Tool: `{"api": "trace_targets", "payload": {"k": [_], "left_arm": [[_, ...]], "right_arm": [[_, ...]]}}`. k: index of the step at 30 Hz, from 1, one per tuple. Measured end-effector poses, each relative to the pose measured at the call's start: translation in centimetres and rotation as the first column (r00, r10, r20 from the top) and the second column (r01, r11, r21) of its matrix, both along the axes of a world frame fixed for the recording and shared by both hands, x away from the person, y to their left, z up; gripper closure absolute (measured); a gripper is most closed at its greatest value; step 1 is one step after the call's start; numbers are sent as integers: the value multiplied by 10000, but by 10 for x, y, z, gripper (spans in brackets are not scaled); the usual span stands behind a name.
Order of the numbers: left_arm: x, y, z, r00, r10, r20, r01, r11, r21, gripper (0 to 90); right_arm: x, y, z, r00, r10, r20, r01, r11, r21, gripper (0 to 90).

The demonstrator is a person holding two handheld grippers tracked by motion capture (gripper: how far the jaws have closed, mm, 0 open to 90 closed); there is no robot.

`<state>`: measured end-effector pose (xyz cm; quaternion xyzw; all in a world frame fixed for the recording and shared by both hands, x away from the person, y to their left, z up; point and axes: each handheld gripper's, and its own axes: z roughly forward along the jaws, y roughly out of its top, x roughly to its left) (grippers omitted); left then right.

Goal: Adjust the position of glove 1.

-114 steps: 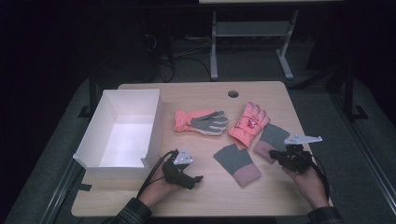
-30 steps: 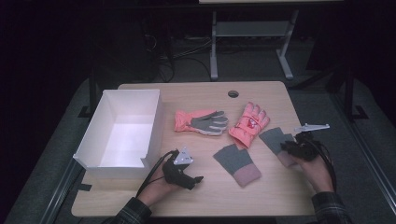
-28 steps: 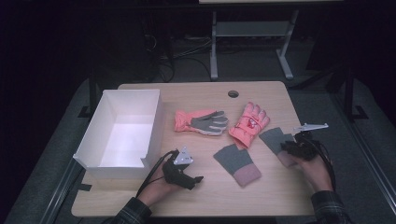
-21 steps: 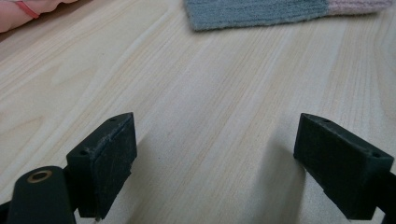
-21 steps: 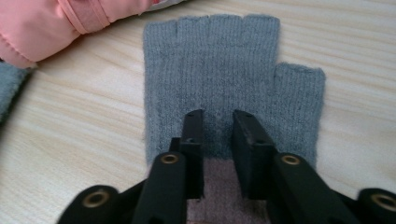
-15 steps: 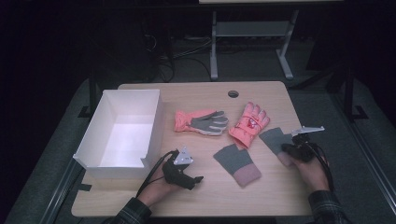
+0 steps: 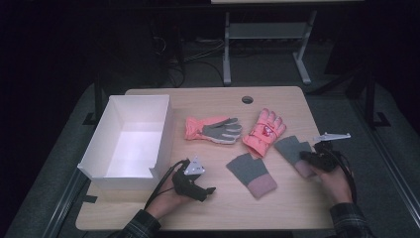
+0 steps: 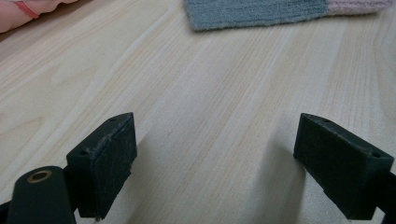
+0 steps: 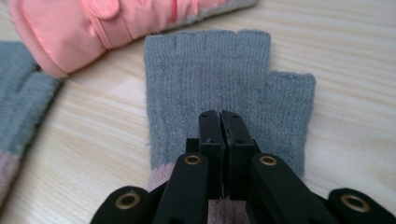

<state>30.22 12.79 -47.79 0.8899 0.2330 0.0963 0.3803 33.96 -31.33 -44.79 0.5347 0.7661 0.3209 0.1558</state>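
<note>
R gripper (image 9: 221, 122): jaws pressed together, no gap showing betw them, tips lying over a grey fingerless glove (image 9: 224, 79). Can't tell if any knit is pinched betw them. In the high view the same gripper (image 7: 317, 159) sits at the table's right edge, held by the person's right hand (image 7: 333, 179), over the glove's pink cuff end. That glove (image 7: 293, 149) lies flat, finger stubs pointing away from the person, thumb stub to the right in the right gripper view.

Just left of it, touching or nearly so: a pink ski glove (image 7: 264, 132), back up, fingers pointing to the far edge. In the right gripper view its puffy cuff (image 9: 84, 28) lies just beyond the grey glove's top left corner.

Further left, apart from both: second grey fingerless glove (image 7: 250, 173), pink cuff toward the person, lying at a slant. Its edge shows at the left of the right gripper view (image 9: 21, 100).

L gripper (image 8: 219, 163): jaws wide apart, nothing betw them, bare wood table (image 8: 205, 88) under them. In the high view it (image 7: 194, 182) rests low on the table near the front edge, in the left hand (image 7: 166, 201), cable looping back. Second grey glove lies ahead of it, well clear of the jaws (image 8: 254, 11).

Beyond the L gripper: second pink ski glove (image 7: 213, 129), grey palm up, fingers pointing right, mid-table.

Left side: white open box (image 7: 163, 131), touching the table's left edge, just beside the L gripper.

Round cable hole (image 7: 247, 99) near the far edge of the table.
</note>
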Motion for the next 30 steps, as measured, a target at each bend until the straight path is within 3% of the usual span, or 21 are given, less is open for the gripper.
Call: {"api": "trace_targets", "payload": {"k": [14,23,30], "left_arm": [[0,0,0,10000,-11,8,11,10000,-3,124],[0,0,0,10000,-16,10,16,10000,-1,124],[0,0,0,10000,16,-6,-16,10000,-46,124]], "right_arm": [[-16,1,24,9992,76,405,-103,9976,687,880],[-32,17,34,9975,479,525,-530,9935,1011,879],[-40,41,40,9962,748,446,-797,9895,1208,879]]}}
